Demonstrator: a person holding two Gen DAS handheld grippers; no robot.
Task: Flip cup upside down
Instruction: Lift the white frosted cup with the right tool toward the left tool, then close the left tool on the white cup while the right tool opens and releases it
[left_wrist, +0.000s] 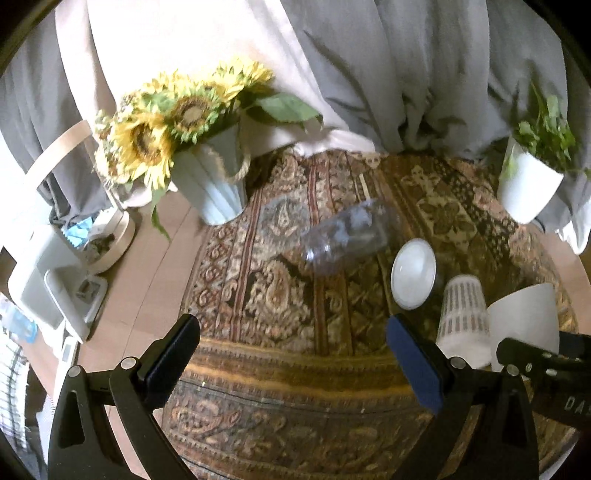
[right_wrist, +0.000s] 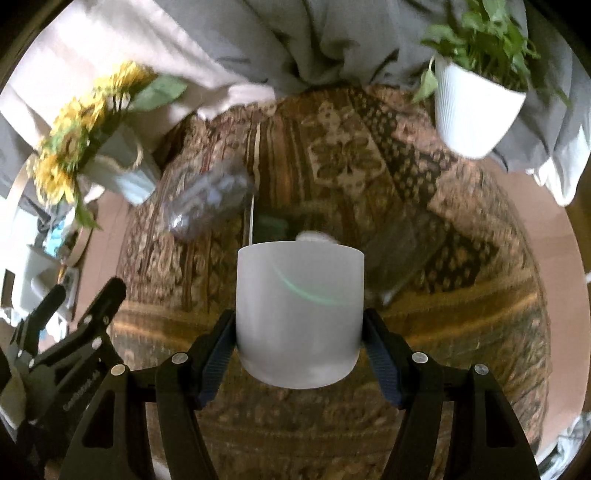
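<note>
Right gripper (right_wrist: 299, 354) grasps the plain white plastic cup (right_wrist: 300, 314) above the patterned brown carpet (right_wrist: 369, 177); left gripper (left_wrist: 293, 354) hangs released and empty.

The cup sits clenched between the right fingers (right_wrist: 218, 354), its flat closed end facing the camera and its open rim pointing away. From the left wrist view the same cup shows at the far right edge, just beside a white cup with a dotted pattern (left_wrist: 463, 317). Farther off lie a clear plastic bottle (left_wrist: 347, 236) on its side and a round white bowl (left_wrist: 413, 273). A white vase of sunflowers (left_wrist: 210, 184) stands far left, a white potted green plant (left_wrist: 532, 181) far right.
</note>
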